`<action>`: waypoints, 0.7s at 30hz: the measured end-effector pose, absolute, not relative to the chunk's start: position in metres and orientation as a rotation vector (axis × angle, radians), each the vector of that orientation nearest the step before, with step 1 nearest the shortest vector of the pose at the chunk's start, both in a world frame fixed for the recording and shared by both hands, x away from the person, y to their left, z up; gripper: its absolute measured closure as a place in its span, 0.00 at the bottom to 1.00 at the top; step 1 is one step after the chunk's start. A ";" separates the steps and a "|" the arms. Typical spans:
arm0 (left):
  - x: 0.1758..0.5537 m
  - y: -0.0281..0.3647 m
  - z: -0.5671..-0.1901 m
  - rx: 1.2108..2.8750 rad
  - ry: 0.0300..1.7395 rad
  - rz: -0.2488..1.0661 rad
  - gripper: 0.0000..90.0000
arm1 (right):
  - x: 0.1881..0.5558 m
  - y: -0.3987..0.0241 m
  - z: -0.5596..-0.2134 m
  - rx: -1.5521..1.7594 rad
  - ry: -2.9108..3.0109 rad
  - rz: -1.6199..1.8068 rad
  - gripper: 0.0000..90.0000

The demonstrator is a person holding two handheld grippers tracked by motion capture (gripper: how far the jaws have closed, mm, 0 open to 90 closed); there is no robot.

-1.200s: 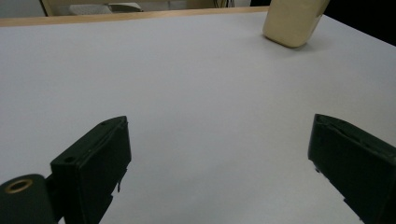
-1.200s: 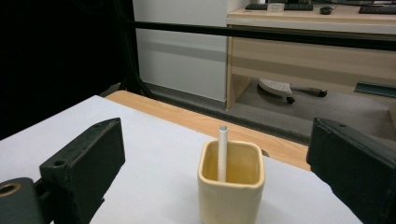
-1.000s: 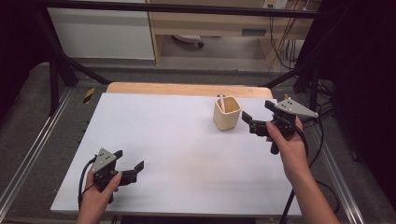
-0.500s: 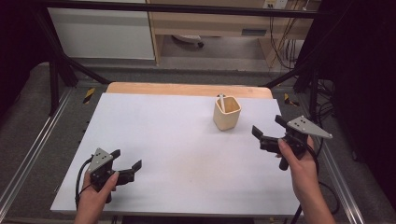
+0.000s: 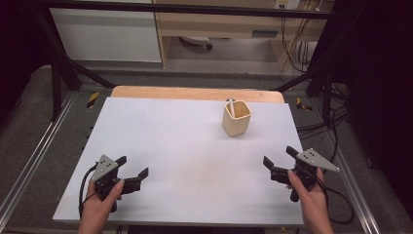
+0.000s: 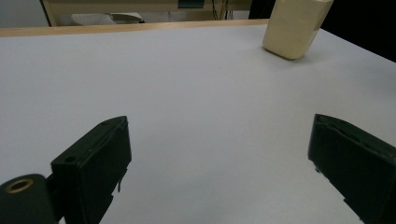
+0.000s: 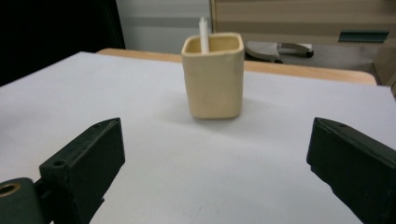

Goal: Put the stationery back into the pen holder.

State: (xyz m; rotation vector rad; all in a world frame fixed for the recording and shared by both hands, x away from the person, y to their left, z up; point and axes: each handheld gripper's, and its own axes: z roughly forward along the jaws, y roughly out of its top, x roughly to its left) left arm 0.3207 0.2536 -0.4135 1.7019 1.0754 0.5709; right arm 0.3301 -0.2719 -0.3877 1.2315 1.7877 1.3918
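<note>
The cream cup (image 5: 236, 118) stood upright on the far right of the table (image 5: 185, 146), a white stick (image 7: 203, 31) inside. Your right gripper (image 5: 282, 164) and left gripper (image 5: 131, 170) sat empty, jaws apart, well clear. Judged: placement finished; next, nothing but release.

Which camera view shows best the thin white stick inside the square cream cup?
The right gripper view: the thin white stick rises above the rim of the square cream cup, seen near and sharp. The high view shows it small. The left gripper view cuts off the cup's top.
</note>
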 end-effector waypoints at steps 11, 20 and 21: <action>0.321 0.253 -0.415 1.709 1.078 0.565 0.07 | 0.326 -0.258 -0.420 1.264 1.863 1.376 0.05; 0.321 0.252 -0.415 1.717 1.070 0.563 0.07 | 0.336 -0.248 -0.440 1.298 1.941 1.345 0.04; 0.321 0.252 -0.415 1.719 1.069 0.561 0.07 | 0.338 -0.248 -0.441 1.299 1.946 1.338 0.04</action>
